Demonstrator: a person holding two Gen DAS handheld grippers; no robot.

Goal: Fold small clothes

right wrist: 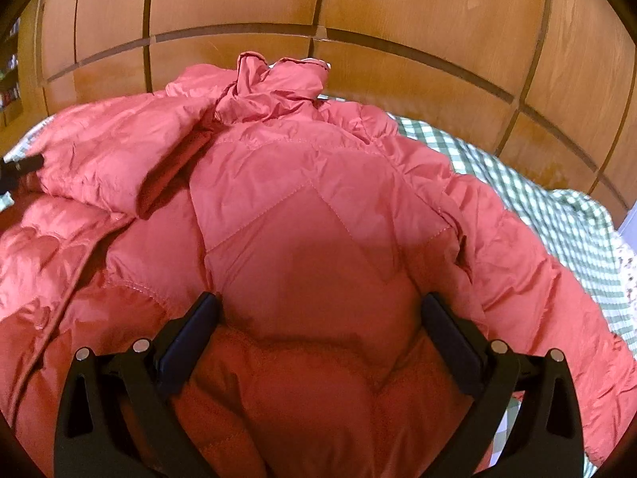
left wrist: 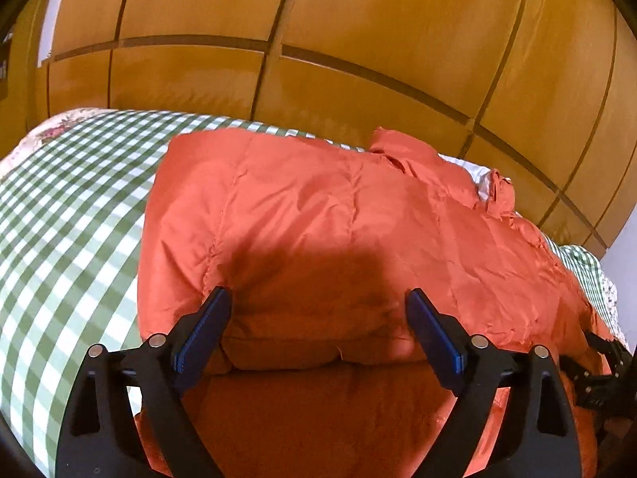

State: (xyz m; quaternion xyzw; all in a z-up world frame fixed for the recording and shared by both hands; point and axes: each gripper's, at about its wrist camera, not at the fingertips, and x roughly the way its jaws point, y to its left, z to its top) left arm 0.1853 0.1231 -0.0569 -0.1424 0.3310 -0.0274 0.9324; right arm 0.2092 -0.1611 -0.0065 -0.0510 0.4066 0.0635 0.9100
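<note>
One jacket: a red-orange quilted puffer (left wrist: 326, 215) lay spread over the checked bedcover (left wrist: 71, 215), its collar (right wrist: 274, 83) at the far end toward the wooden wardrobe (left wrist: 358, 32).
Fold so far: the near part of the jacket looked doubled over on itself, a thick rounded edge (left wrist: 318, 342) lying between my left claw's fingers.
Left claw: my left claw (left wrist: 318, 298) stood wide open over that doubled edge, gripping nothing; the blue pads (left wrist: 201, 330) showed clear of the cloth.
Right claw: my right claw (right wrist: 318, 306) stood just as wide over the jacket's back panel, toward the collar end, with cloth bulging up between the fingers; no pinch that I could see.
Feel, as I judged it: light, soft and springy, with a slick shell, so a fold would likely puff back open and slide.
Where to hold: I reckoned a stitched seam (right wrist: 274, 199) or the hem edge best, taking both layers deep between the pads.
Risk: a shallow nip on the shell alone would probably slip off.
</note>
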